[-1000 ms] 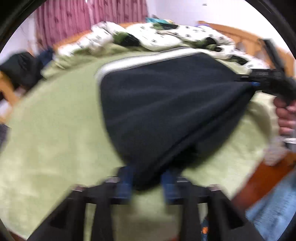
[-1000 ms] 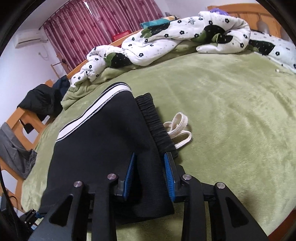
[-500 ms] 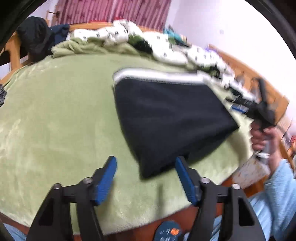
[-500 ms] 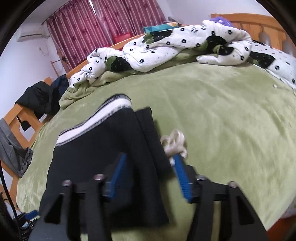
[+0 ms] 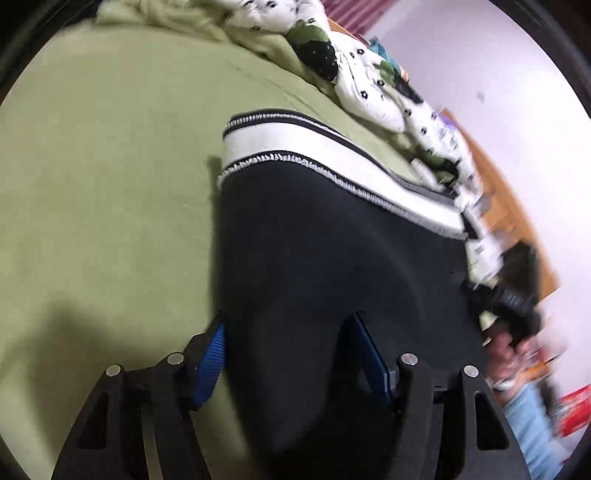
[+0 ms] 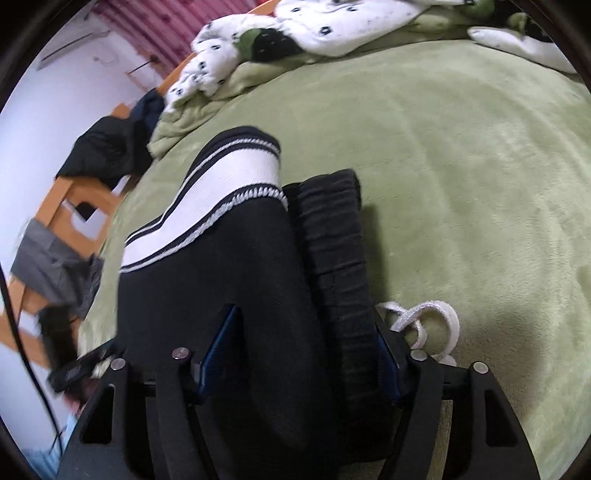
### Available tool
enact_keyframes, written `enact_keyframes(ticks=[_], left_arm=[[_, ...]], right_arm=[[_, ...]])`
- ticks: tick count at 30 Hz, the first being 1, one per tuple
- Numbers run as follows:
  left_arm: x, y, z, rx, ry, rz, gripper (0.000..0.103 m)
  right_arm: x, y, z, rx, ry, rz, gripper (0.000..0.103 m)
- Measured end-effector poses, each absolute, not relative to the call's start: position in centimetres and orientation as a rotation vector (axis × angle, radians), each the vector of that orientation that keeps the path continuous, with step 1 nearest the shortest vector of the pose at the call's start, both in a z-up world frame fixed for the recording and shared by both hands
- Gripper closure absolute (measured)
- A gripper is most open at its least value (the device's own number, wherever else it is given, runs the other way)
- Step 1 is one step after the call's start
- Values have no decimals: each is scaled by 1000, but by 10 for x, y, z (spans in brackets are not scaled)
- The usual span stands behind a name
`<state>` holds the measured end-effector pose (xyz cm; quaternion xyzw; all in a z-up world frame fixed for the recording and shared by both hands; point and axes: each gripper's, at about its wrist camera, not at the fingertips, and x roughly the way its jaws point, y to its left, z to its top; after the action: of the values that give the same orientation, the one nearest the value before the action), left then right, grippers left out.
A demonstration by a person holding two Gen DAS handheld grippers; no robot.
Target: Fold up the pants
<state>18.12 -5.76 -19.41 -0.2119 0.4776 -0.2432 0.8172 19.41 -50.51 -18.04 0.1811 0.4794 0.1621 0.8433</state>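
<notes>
Black pants (image 5: 332,251) with a white side stripe (image 5: 332,155) lie folded on the green bedspread (image 5: 103,177). My left gripper (image 5: 291,354) is open, its blue pads on either side of the near edge of the fabric. My right gripper (image 6: 306,343) is also open, straddling the ribbed waistband (image 6: 336,251) end of the pants (image 6: 229,280). The white drawstring (image 6: 428,317) lies beside its right finger. The right gripper and the hand holding it show blurred at the left view's right edge (image 5: 513,306).
A rumpled white quilt with black flowers (image 6: 332,33) lies at the far side of the bed. A wooden chair with dark clothes (image 6: 99,155) stands at the left. A wooden headboard (image 5: 517,206) and white wall are behind.
Both grippers let go of the pants about half a second ago and have since come down low over the folded fabric, jaws open around its edges.
</notes>
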Motion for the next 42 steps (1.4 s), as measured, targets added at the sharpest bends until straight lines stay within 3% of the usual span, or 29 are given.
enact_keyframes(ticks=[4,6,7,8,16,20,24,26,28,29,33,35,39,42], left_arm=[[185,-69,-187,-473,1022,-532,78],[180,-71,-171,-441,982,-523,90],[179,-70,-160,-427,960,-537,91],[182,-67,-153,-425,956,-545,91],[179,7,-119,-529,925,-504,92],[169,71,-91,-418,887,-366,92],[175,101,-116,-326,960,-258,87],[180,109,-147,-350,1036,-228,75],[176,116,-170,-379,1042,-199,51],[170,119,-170,-380,1032,-199,48],[158,120,-147,-274,961,-181,48],[153,123,-132,-252,892,-196,39],[155,122,-118,-278,819,-213,38],[159,118,-121,-235,819,-182,38]], right_arm=[[195,-508,-175,433,1014,297,45],[184,-507,-162,465,961,242,58],[178,-504,-153,473,922,237,72],[169,-496,-139,478,884,244,77],[154,-401,-93,412,836,290,81],[168,-345,-97,459,838,438,81],[192,-302,-140,427,914,453,81],[195,-301,-162,352,924,351,73],[191,-310,-181,341,926,359,68],[191,-314,-180,367,938,351,64],[178,-306,-143,236,850,245,61],[180,-294,-129,174,790,236,61],[220,-270,-130,110,802,204,61],[244,-260,-149,93,852,214,71]])
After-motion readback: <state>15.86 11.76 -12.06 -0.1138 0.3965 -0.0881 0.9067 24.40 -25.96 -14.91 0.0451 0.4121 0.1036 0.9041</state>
